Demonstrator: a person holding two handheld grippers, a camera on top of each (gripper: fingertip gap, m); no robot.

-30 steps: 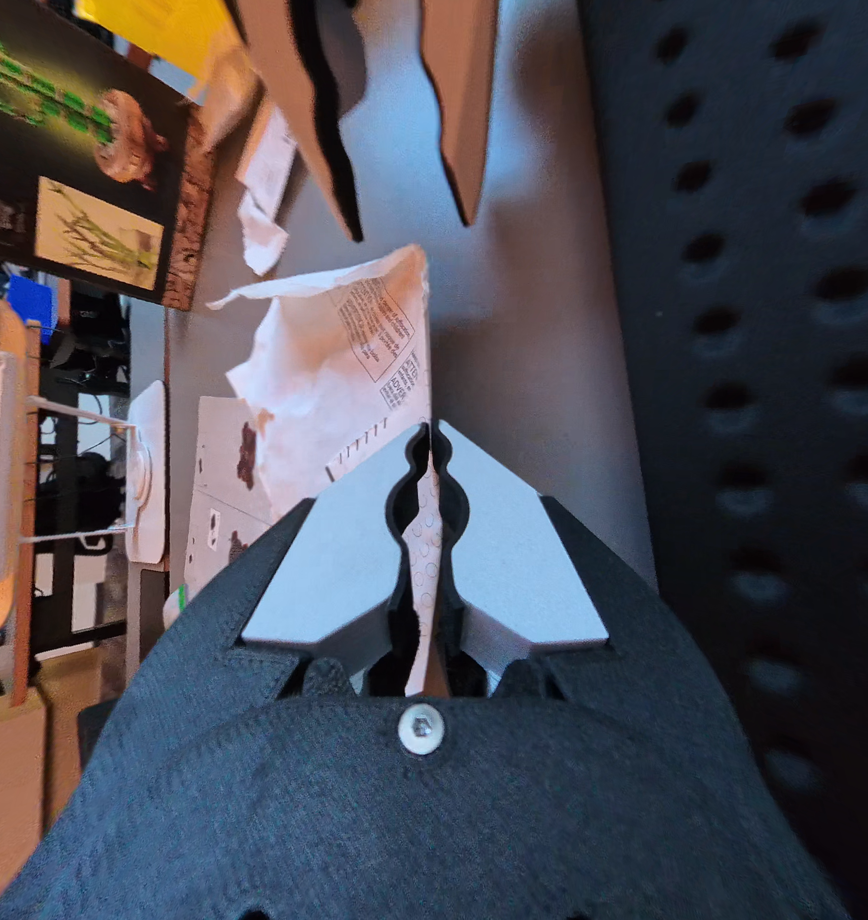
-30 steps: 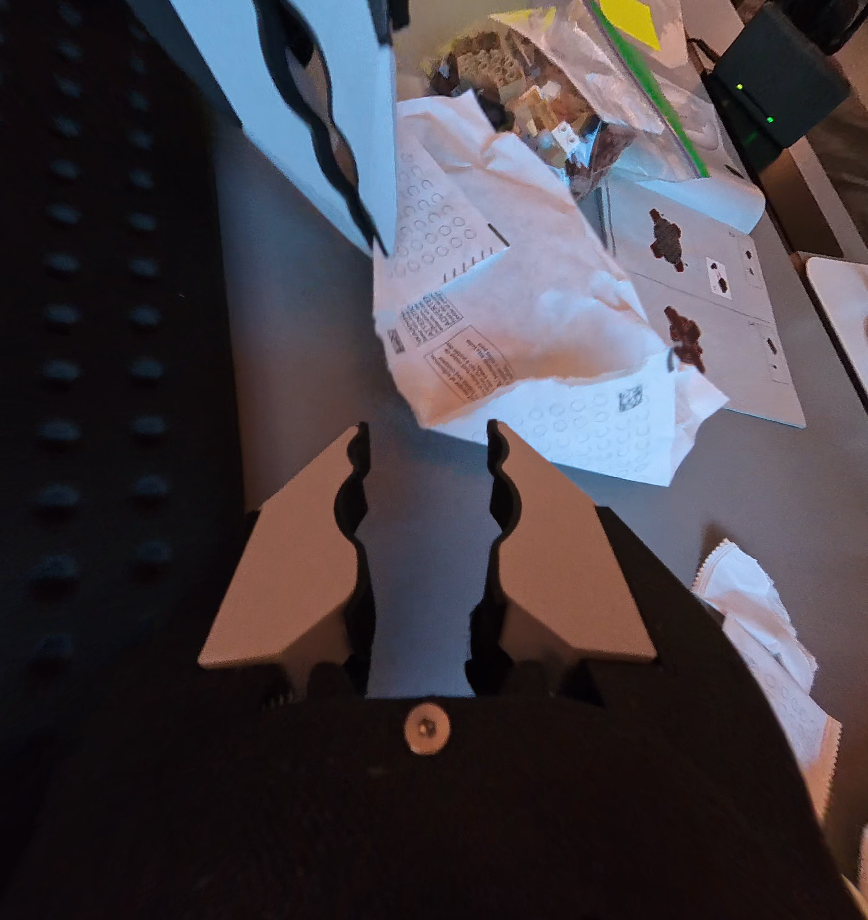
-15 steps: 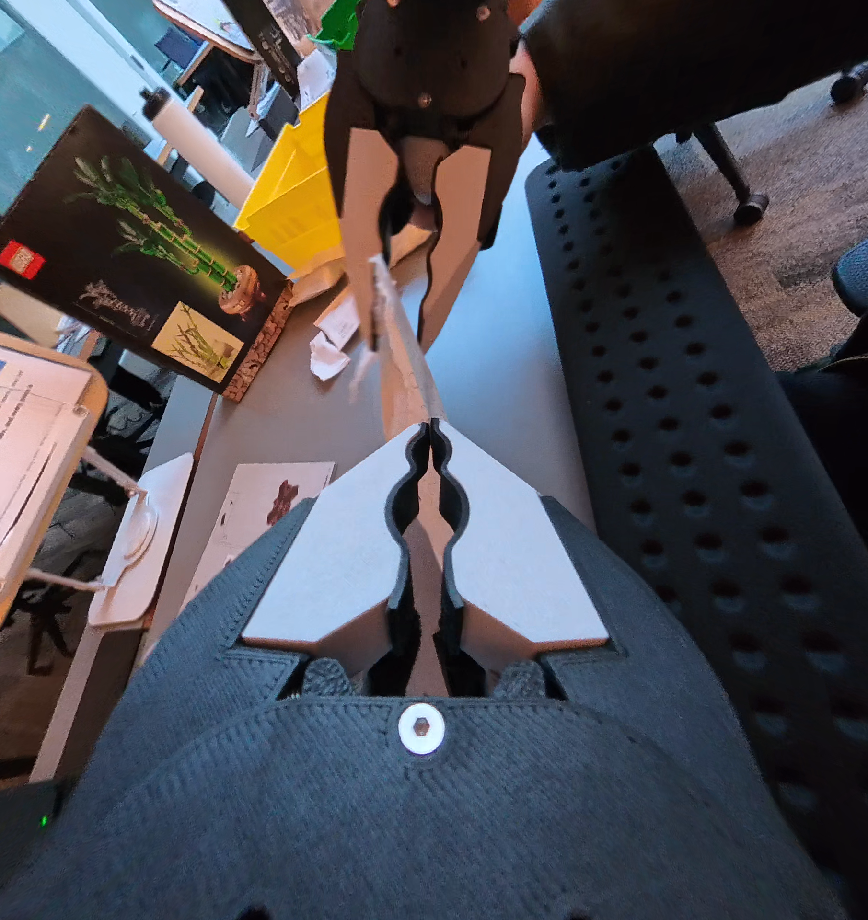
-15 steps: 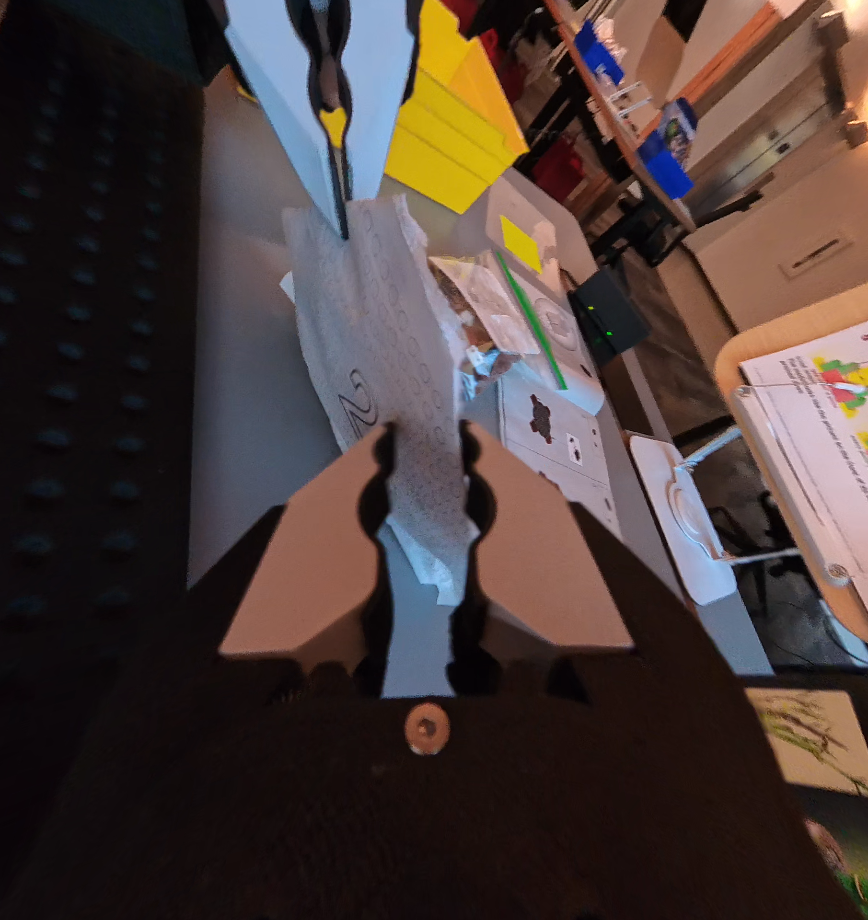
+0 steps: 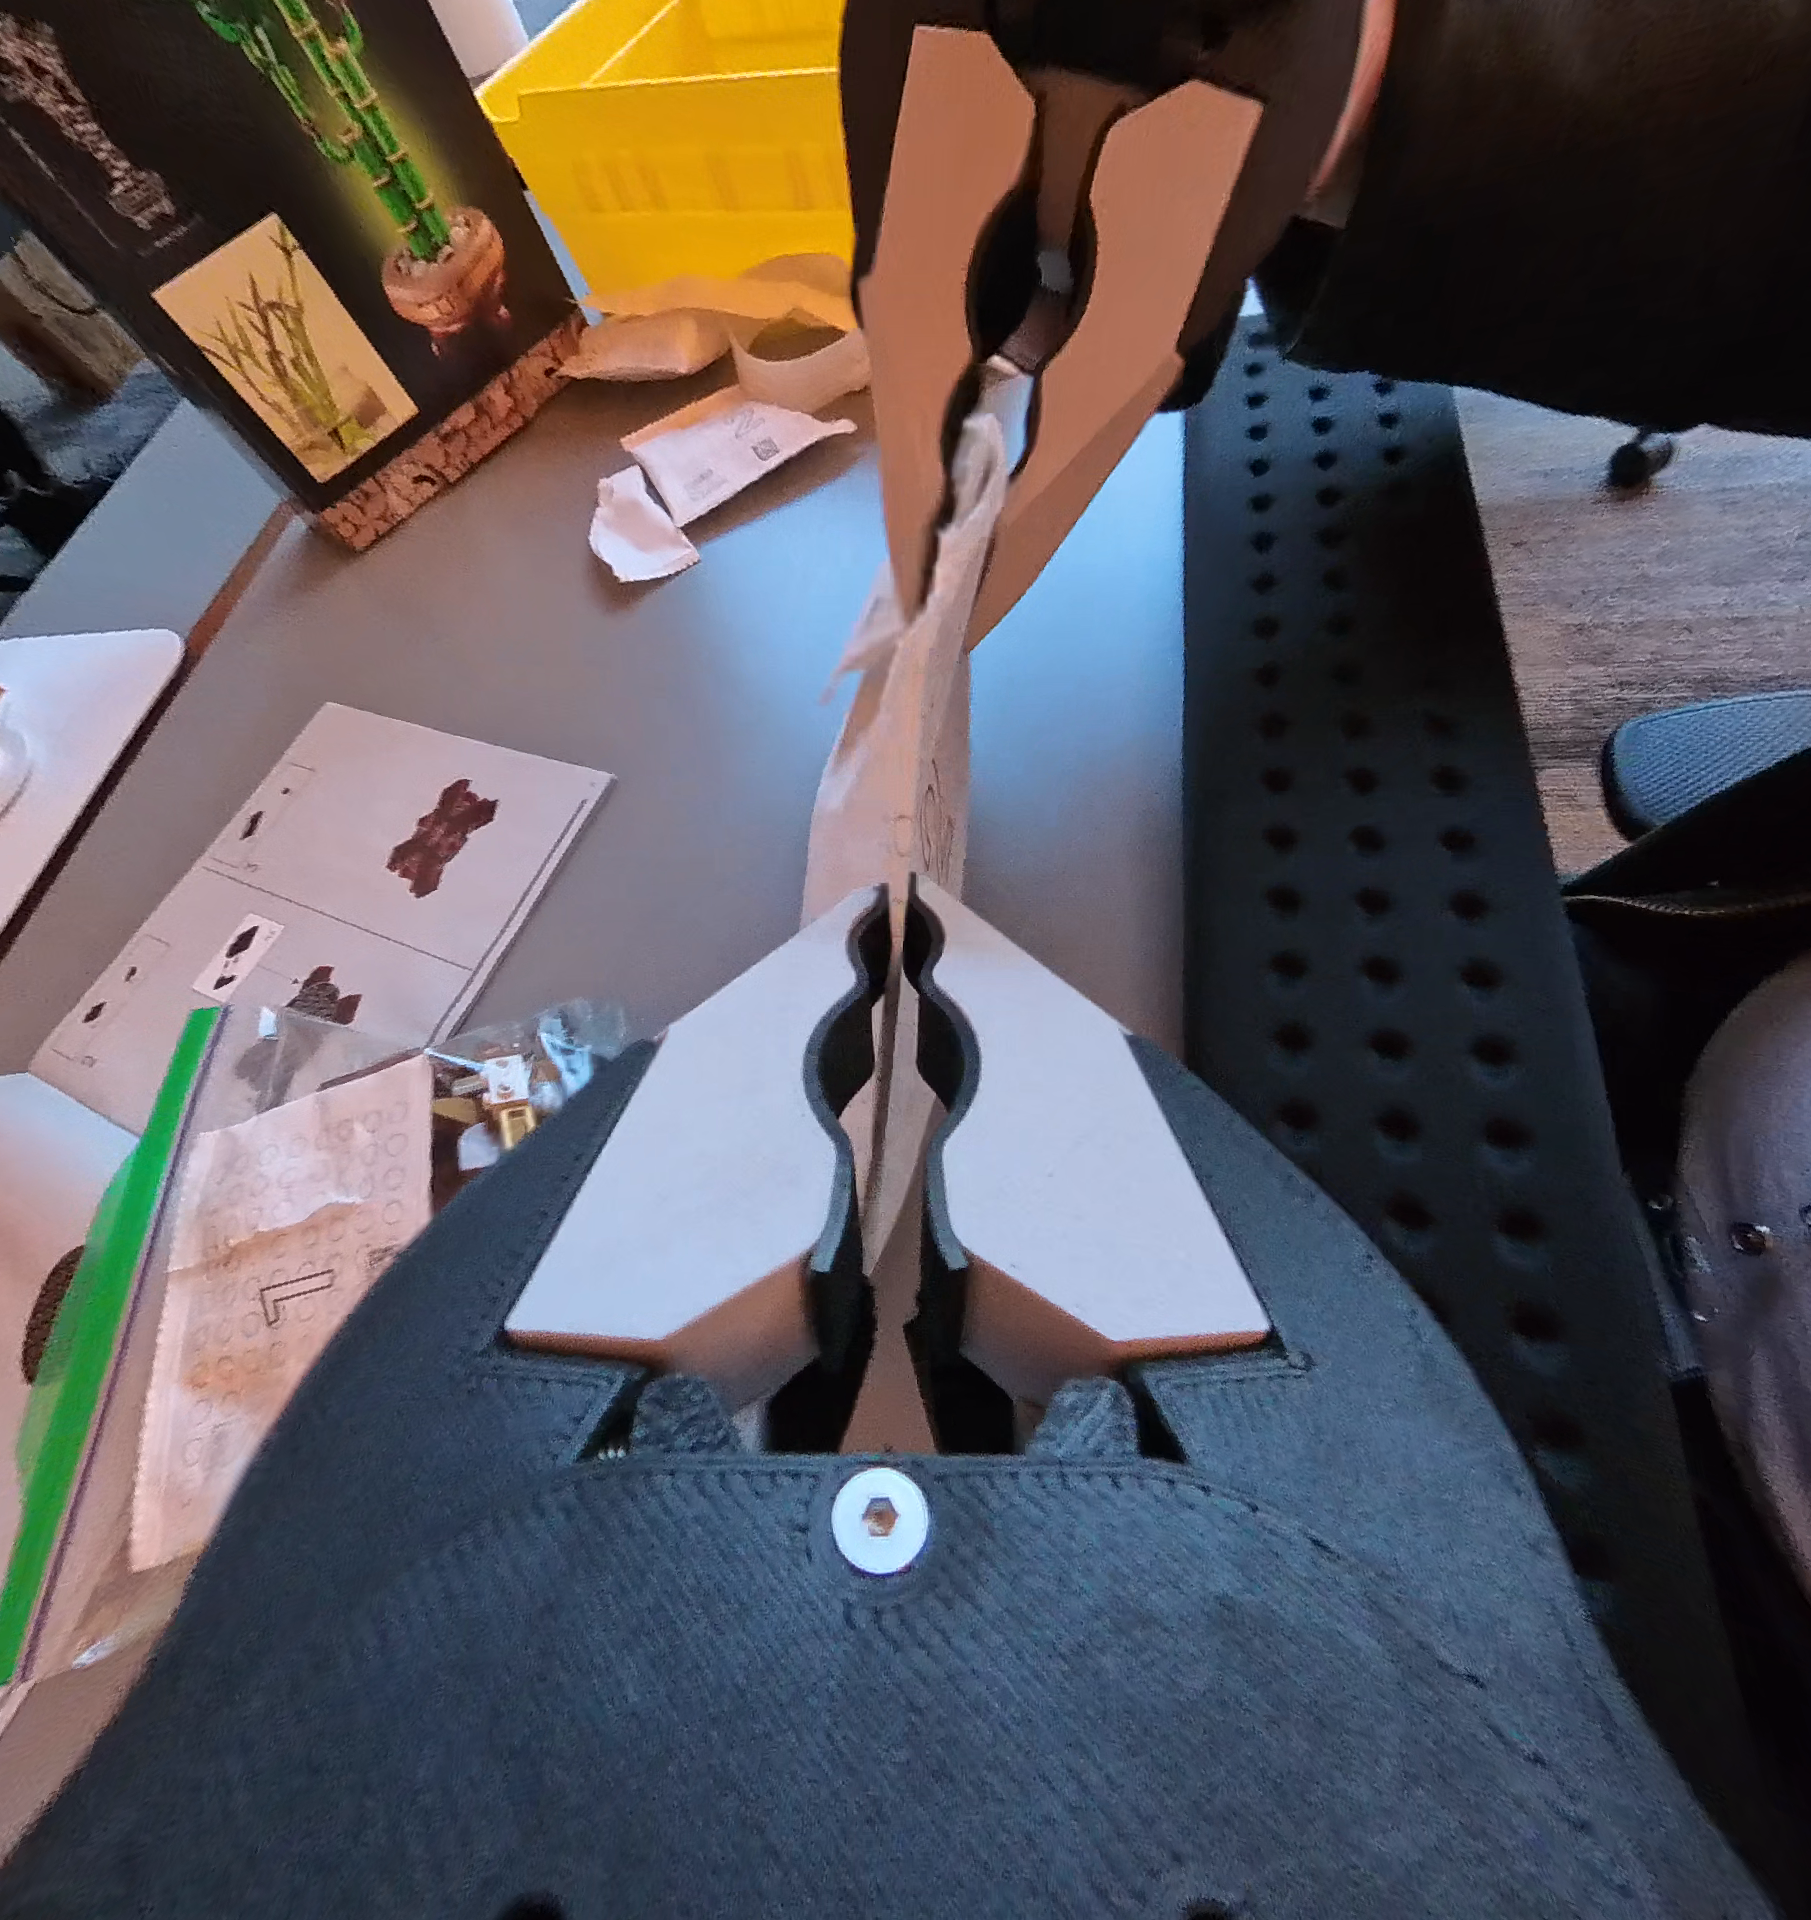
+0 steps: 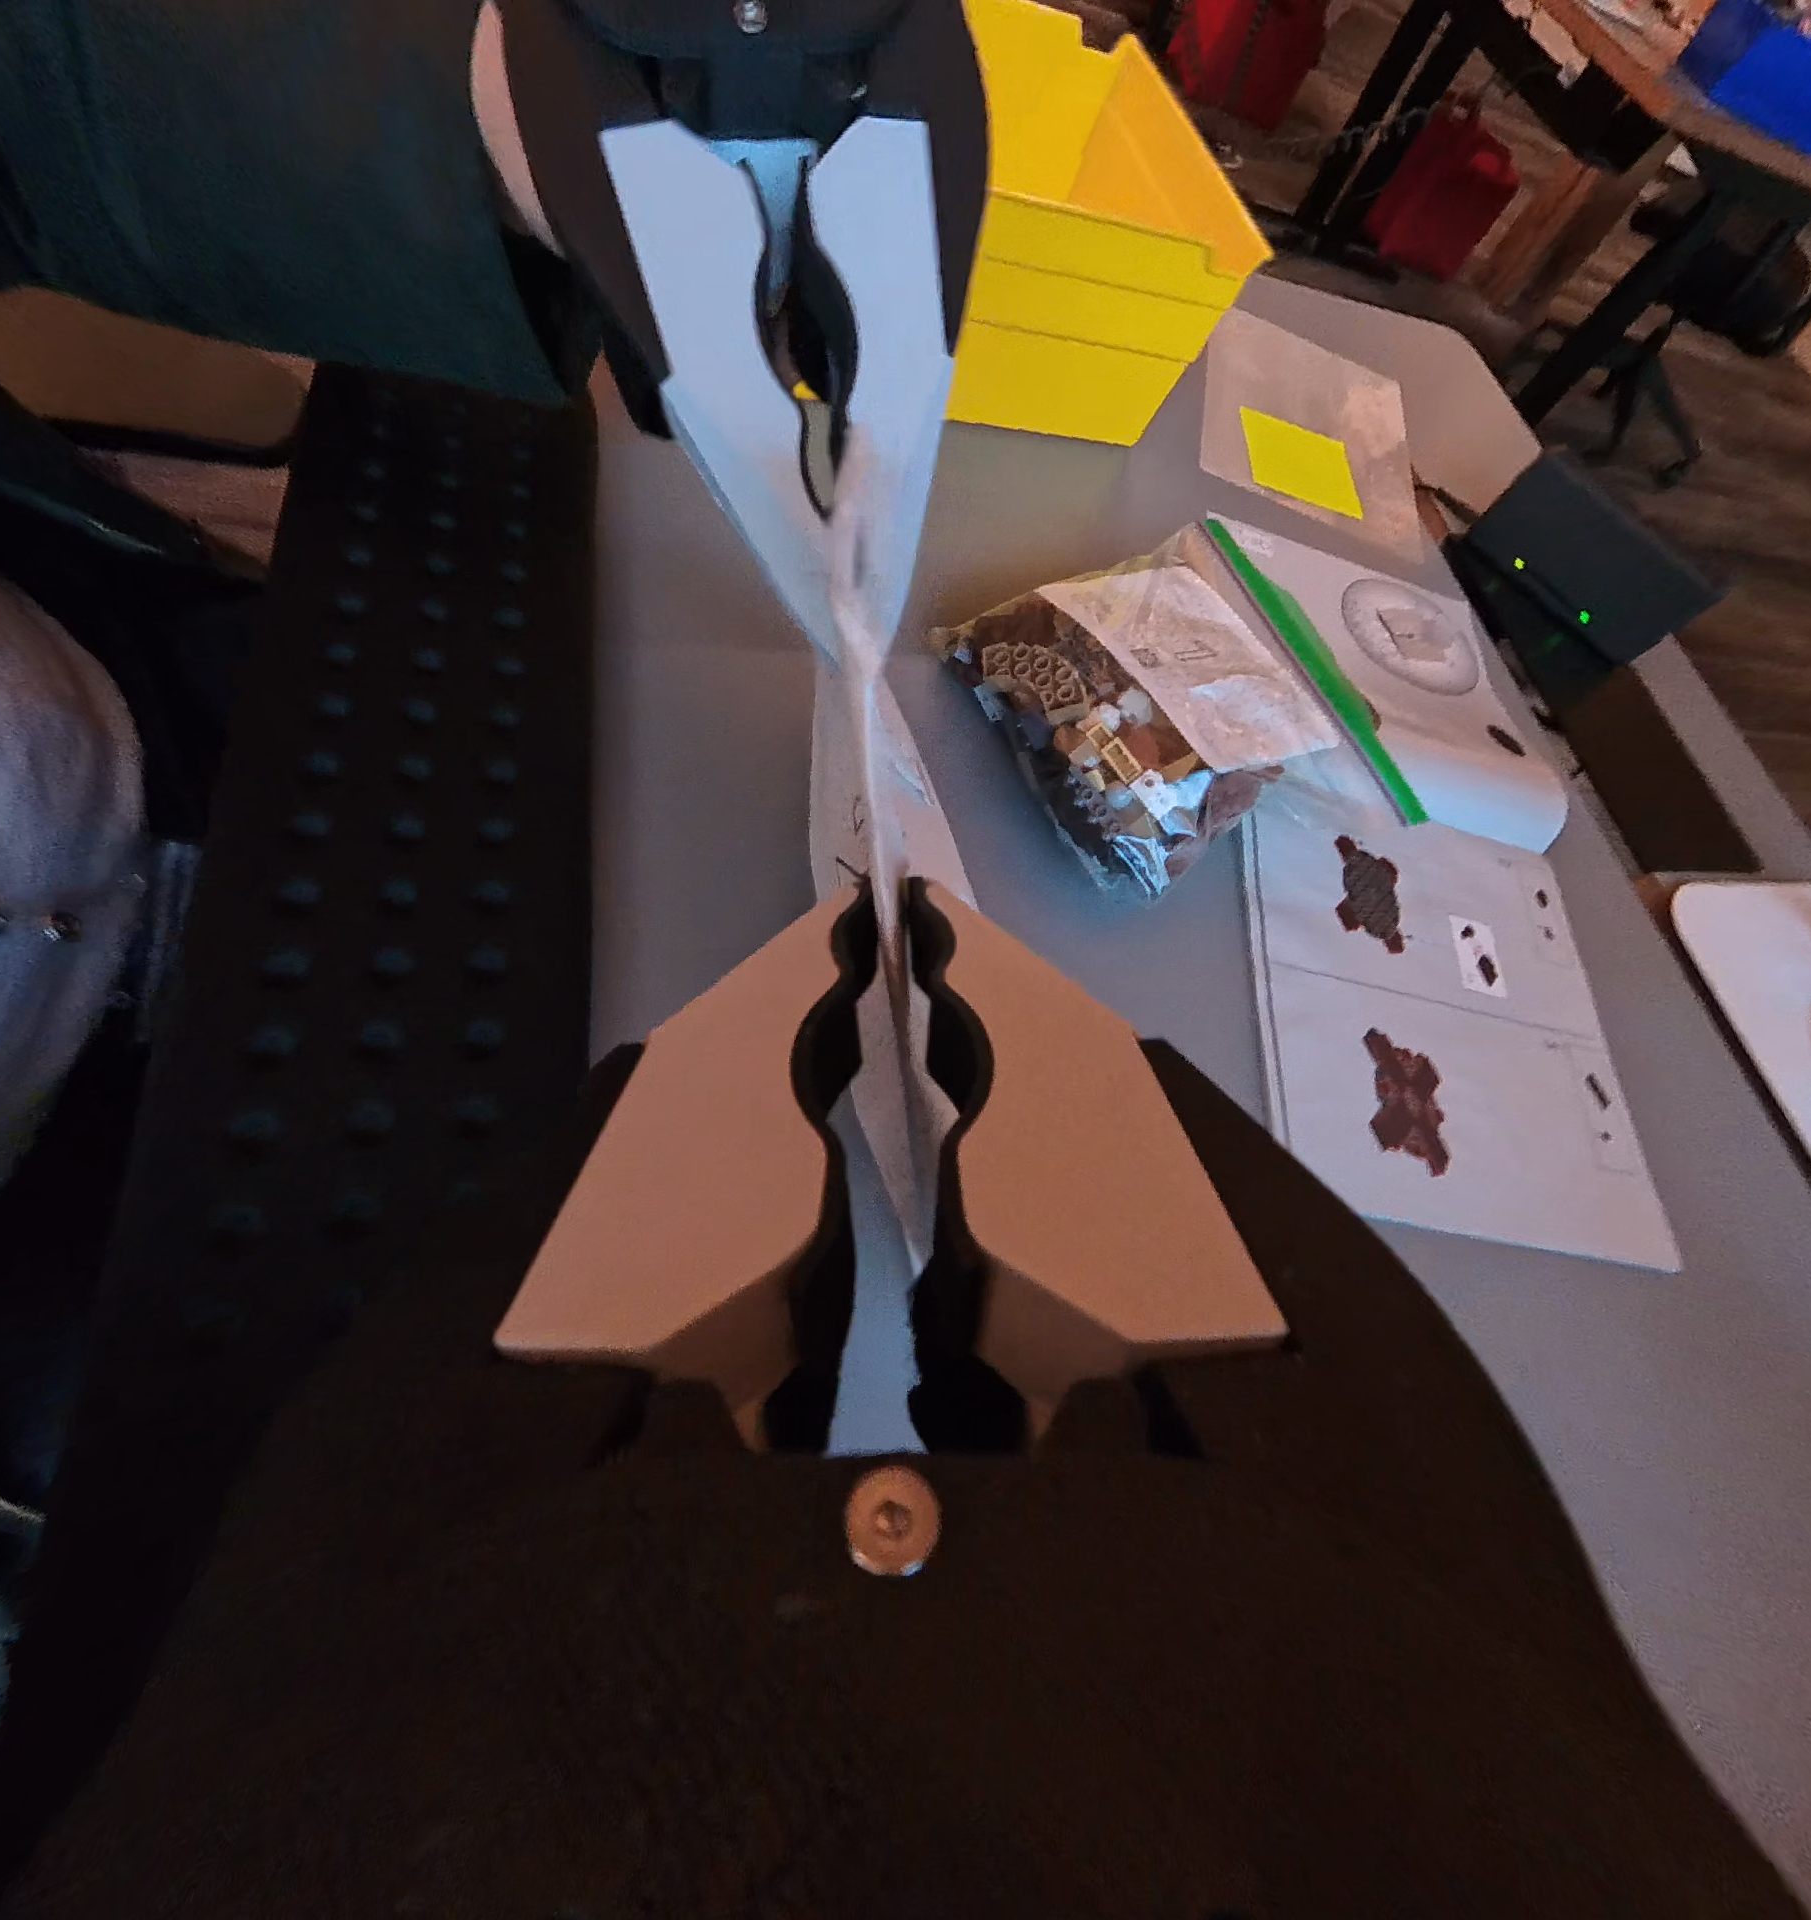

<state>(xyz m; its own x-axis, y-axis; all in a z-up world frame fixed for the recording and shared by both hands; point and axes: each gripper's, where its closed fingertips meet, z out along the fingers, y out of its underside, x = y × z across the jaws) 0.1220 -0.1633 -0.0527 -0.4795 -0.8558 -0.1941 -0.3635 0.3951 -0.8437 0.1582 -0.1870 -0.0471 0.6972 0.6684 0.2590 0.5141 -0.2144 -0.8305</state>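
Note:
A white paper bag is stretched edge-on between my two grippers, above the grey table. My left gripper is shut on its near end. My right gripper faces it from the far side and is shut on the other end, where a torn edge sticks out. In the right wrist view my right gripper pinches the bag, and my left gripper holds the far end.
A zip bag of brown bricks and an instruction sheet lie on the table. A yellow bin, a plant-picture box and torn paper pieces are nearby. A black perforated mat runs along the table edge. There is about 6 cm between the tips of the two grippers.
My right gripper has gone from open to shut on the bag's free end. Both grippers have lifted and the bag, crumpled before, is now pulled flat between them.

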